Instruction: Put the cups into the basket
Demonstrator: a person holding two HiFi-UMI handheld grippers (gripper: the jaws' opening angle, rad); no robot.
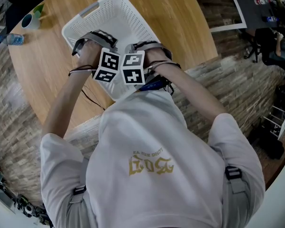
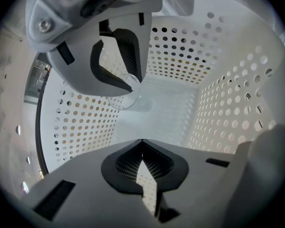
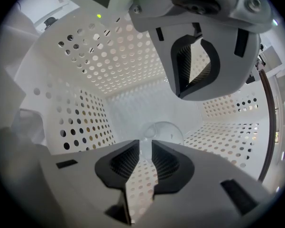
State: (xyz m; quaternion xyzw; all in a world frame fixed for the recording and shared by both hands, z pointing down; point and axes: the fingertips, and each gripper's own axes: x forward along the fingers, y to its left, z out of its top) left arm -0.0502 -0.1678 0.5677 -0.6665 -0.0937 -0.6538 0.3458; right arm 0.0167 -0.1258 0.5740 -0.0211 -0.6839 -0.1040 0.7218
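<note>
A white perforated basket (image 1: pixel 109 18) stands on the round wooden table (image 1: pixel 180 27), and both grippers reach down into it side by side. Only their marker cubes show from above, the left (image 1: pixel 107 65) and the right (image 1: pixel 133 68). A clear cup (image 3: pixel 165 131) sits low over the basket floor. My right gripper (image 3: pixel 147 144) is shut on its thin wall. The left gripper view shows that same cup (image 2: pixel 125 95) at the right gripper's tips. My left gripper (image 2: pixel 142 142) is shut with nothing in it, its tips meeting above the basket floor (image 2: pixel 166 99).
The basket walls (image 2: pixel 227 103) close in around both grippers. A mug (image 1: pixel 31 21) and a small bottle (image 1: pixel 13 40) stand at the table's far left edge. The table's near edge runs just in front of the person's body.
</note>
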